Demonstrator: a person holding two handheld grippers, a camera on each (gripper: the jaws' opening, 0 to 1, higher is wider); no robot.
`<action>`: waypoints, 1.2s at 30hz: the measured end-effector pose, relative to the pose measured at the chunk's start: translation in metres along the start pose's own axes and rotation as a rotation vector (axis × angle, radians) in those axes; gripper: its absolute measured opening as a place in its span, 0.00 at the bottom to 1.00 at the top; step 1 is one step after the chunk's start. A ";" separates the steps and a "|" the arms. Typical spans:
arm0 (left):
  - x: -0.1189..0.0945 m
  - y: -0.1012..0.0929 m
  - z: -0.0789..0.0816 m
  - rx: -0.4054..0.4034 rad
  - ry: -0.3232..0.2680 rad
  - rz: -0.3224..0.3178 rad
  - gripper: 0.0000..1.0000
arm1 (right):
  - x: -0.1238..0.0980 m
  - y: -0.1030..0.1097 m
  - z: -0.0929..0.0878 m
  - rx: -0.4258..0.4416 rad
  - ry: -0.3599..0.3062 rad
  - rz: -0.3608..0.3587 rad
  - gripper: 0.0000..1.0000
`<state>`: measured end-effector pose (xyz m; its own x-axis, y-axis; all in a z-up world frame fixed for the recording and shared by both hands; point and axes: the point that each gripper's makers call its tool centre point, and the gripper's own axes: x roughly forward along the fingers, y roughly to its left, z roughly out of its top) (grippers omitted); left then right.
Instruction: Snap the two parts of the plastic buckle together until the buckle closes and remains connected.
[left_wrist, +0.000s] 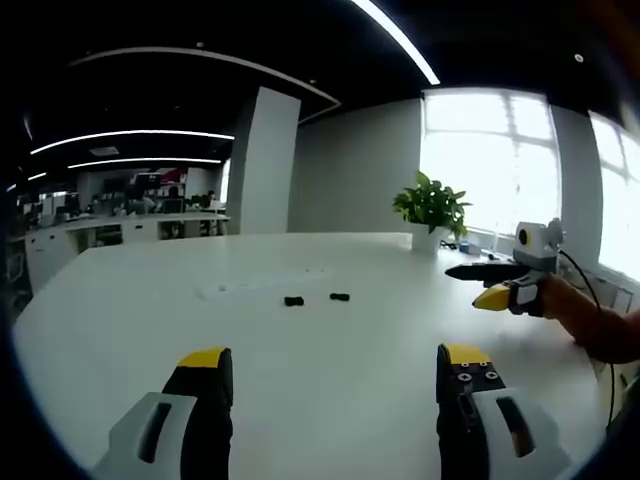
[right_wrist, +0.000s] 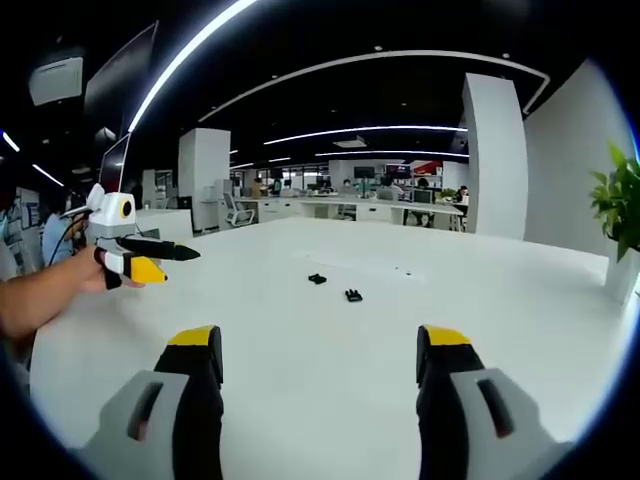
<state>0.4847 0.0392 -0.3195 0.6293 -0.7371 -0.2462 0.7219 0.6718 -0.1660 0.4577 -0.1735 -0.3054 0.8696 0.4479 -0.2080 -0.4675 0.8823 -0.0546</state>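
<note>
In the left gripper view the left gripper (left_wrist: 335, 365) rises from the bottom edge with its two yellow-tipped black jaws spread wide and nothing between them; the two buckle parts lie well beyond the tips, just above the frame's middle, as two small black pieces side by side with a gap between them: the left buckle part (left_wrist: 293, 301) and the right buckle part (left_wrist: 339, 297). In the right gripper view the right gripper (right_wrist: 318, 355) also stands with its jaws wide apart and empty, and the same two pieces sit well ahead of them near the frame's centre, one (right_wrist: 317, 279) a little higher and to the left, the other (right_wrist: 352, 295) lower and to the right, apart from each other. They rest on a broad white table (left_wrist: 300, 380) with a smooth matte top and bare surface all round them. At the far edge, in the upper right of the left gripper view, stands a potted plant (left_wrist: 432, 208) in a white pot. The buckle parts are too small to make out their shape. A person's hand (right_wrist: 95, 270) holds the left gripper at the left of the right gripper view.
</note>
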 end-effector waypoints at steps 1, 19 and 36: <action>0.001 0.001 0.000 -0.001 0.005 0.000 0.85 | 0.001 0.000 0.000 -0.005 0.004 0.000 0.80; 0.010 0.008 0.009 0.017 0.010 -0.004 0.85 | 0.013 -0.006 0.000 -0.035 0.017 0.007 0.75; 0.022 0.017 0.005 -0.003 0.024 -0.020 0.86 | 0.028 -0.009 -0.003 -0.035 0.028 0.012 0.73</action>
<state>0.5124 0.0337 -0.3235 0.6080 -0.7482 -0.2656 0.7330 0.6575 -0.1742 0.4860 -0.1697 -0.3135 0.8594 0.4538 -0.2356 -0.4835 0.8711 -0.0857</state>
